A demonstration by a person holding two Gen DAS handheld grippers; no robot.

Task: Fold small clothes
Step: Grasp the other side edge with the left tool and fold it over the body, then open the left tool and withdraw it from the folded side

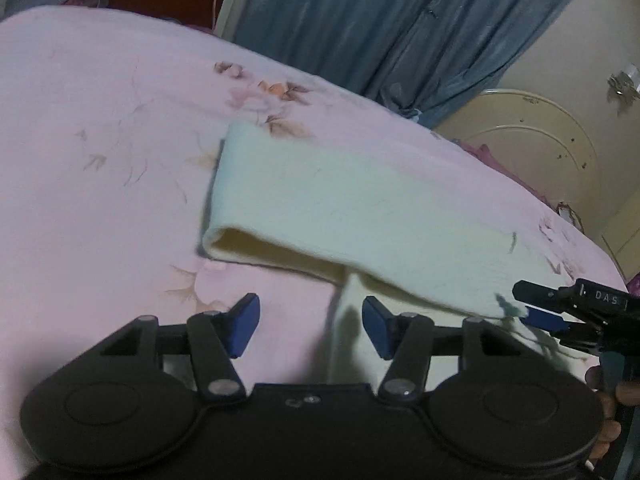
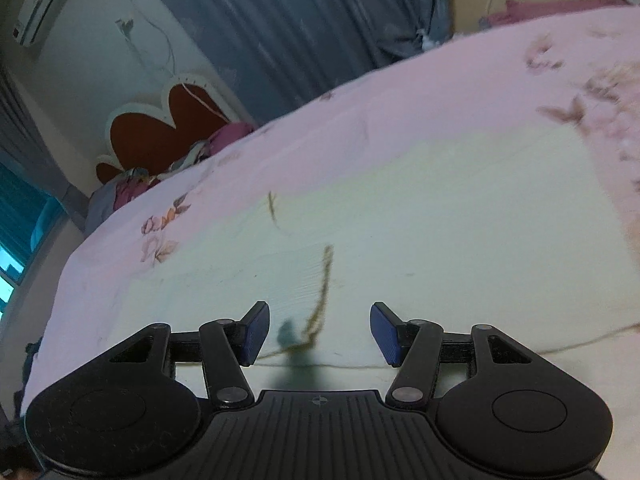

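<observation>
A pale cream cloth (image 1: 360, 216) lies on the pink flowered bedsheet (image 1: 100, 120), its upper layer folded over and gaping a little at the left end. My left gripper (image 1: 311, 330) stands open just short of the cloth's near edge, with only sheet and cloth edge showing between the blue pads. At the right, my right gripper (image 1: 524, 304) reaches the cloth's near right corner, with a hand (image 1: 608, 400) behind it. In the right wrist view that gripper (image 2: 320, 332) is open over the cloth (image 2: 440, 220), and a loose dark thread (image 2: 324, 288) runs between its pads.
A blue curtain (image 1: 380, 20) hangs behind the bed, next to a cream headboard (image 1: 532, 128). A red heart-shaped board (image 2: 160, 128) and a heap of clothes (image 2: 132, 188) sit at the bed's far left. An air conditioner (image 2: 44, 4) is on the wall.
</observation>
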